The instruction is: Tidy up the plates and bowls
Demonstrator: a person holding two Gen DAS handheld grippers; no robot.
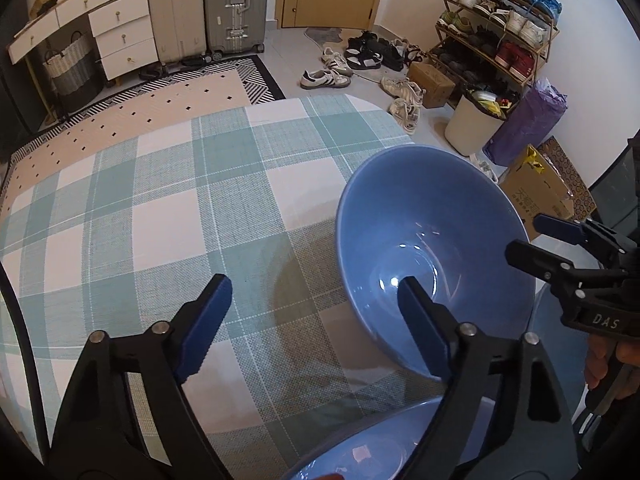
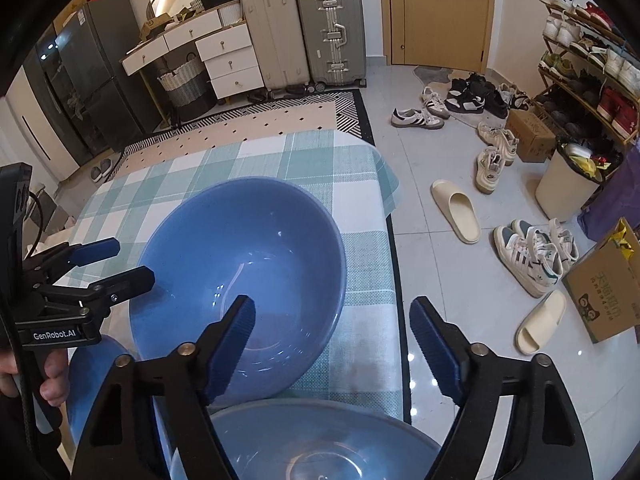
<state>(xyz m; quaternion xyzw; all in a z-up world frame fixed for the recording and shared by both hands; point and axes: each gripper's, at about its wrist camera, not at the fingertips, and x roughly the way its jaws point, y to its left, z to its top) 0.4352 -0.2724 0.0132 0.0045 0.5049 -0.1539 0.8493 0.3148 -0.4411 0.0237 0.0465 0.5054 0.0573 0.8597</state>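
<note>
Two grippers, left (image 1: 316, 328) & right (image 2: 332, 344), fingers spread, straddle opposite rims of big blue bowl (image 2: 240, 264) on checked tabletop (image 1: 160, 200); approach step, next likely pinch rims.

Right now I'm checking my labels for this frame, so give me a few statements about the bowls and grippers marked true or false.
1. The big blue bowl is empty. True.
2. The bowl stands on a bare wooden tabletop. False: it stands on a teal and white checked tablecloth.
3. The left gripper is clamped shut on the bowl's rim. False: its jaws stand apart, one finger over the cloth and one in front of the bowl's inside, with no grip visible.
4. The right gripper has open jaws. True.
5. More blue dishes lie nearer the cameras than the big bowl. True.
6. The beige door behind stands open. False: it is closed.
</note>
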